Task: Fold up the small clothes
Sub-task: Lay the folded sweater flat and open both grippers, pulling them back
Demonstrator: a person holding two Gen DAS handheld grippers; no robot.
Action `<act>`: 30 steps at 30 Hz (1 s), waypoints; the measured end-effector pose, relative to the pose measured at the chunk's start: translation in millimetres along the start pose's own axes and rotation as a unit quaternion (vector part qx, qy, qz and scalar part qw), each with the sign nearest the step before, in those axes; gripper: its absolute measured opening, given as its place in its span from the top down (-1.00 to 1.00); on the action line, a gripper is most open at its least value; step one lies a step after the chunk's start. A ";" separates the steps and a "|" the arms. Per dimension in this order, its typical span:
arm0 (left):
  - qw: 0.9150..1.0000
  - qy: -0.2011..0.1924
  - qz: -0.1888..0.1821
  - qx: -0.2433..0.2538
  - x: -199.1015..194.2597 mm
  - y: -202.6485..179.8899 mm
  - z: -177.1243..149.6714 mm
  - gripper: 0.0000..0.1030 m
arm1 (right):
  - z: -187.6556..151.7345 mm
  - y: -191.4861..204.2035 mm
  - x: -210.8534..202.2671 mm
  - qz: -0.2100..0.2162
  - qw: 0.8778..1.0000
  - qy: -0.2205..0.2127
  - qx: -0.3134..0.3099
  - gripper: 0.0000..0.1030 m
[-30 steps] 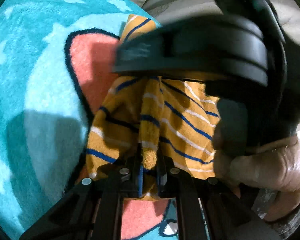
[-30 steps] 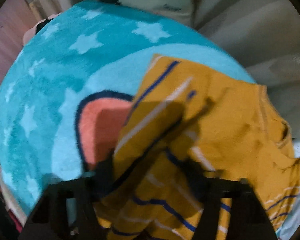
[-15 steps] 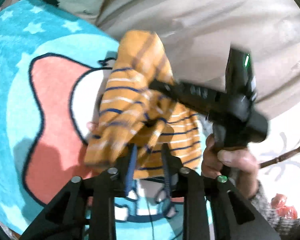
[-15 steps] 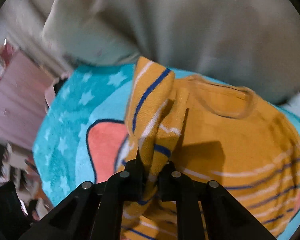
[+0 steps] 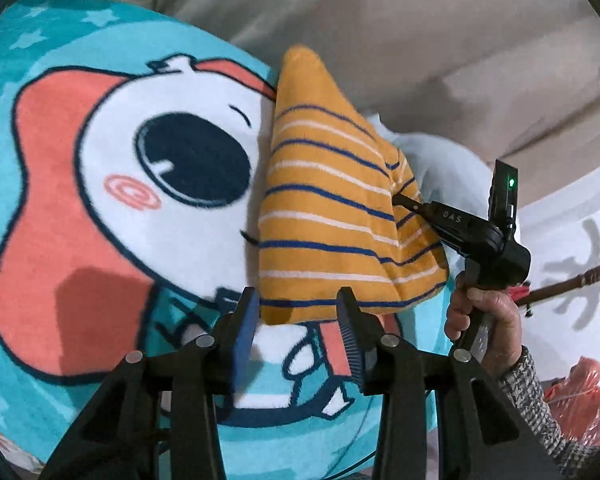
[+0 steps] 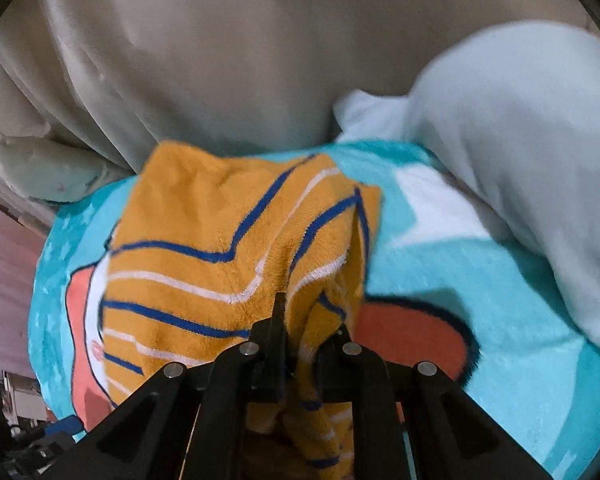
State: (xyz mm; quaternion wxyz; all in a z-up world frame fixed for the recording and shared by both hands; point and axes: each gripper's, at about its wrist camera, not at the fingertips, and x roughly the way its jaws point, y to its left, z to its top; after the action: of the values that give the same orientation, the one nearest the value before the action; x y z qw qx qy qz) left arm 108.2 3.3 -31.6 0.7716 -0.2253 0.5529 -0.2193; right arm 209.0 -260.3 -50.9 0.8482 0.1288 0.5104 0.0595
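On the bed-like surface lay a teal cartoon blanket (image 5: 40, 92) with stars and a big-eyed character in white and coral, and beige sheets (image 5: 420, 32) were bunched up behind it. A pale blue cloth (image 6: 520, 128) sat off at the blanket's far right edge, plus something red-orange and crinkly (image 5: 580, 396) at the lower right corner of the left cam.

The orange striped shirt (image 5: 324, 216) sat on the blanket, folded into a wedge, long axis running away from the left camera, narrow tip pointing toward the sheets and wide hem nearest the left gripper (image 5: 300, 320).

That left gripper's jaws had just been opening and stood apart, blue pads either side of the hem, not pressing it.

Only the left cam showed the person's hand (image 5: 484, 320) and grey knit sleeve (image 5: 532, 392) on the right gripper (image 5: 400, 199). The right cam showed it up close: 2 fingers pinched together on a bunched fold of the shirt.
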 end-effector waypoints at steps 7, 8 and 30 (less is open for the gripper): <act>1.000 0.009 0.014 0.023 15.8 -10.1 7.1 0.26 | -2.2 -9.6 -29.6 -0.016 0.998 -0.045 0.051 0.28; 1.000 0.006 0.016 0.025 16.9 -10.7 10.6 0.26 | -2.3 -5.5 -44.4 -0.013 0.996 -0.072 0.049 0.28; 0.996 0.015 0.071 0.055 57.1 -28.9 16.8 0.08 | -92.9 -35.5 -12.1 0.039 0.988 0.002 0.148 -0.13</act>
State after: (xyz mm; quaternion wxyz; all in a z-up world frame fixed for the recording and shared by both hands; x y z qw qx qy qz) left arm 138.3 -51.7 -52.8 0.7883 -0.1395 0.5658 -0.1978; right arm 120.4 -282.5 -92.0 0.8157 0.2724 0.5101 0.0167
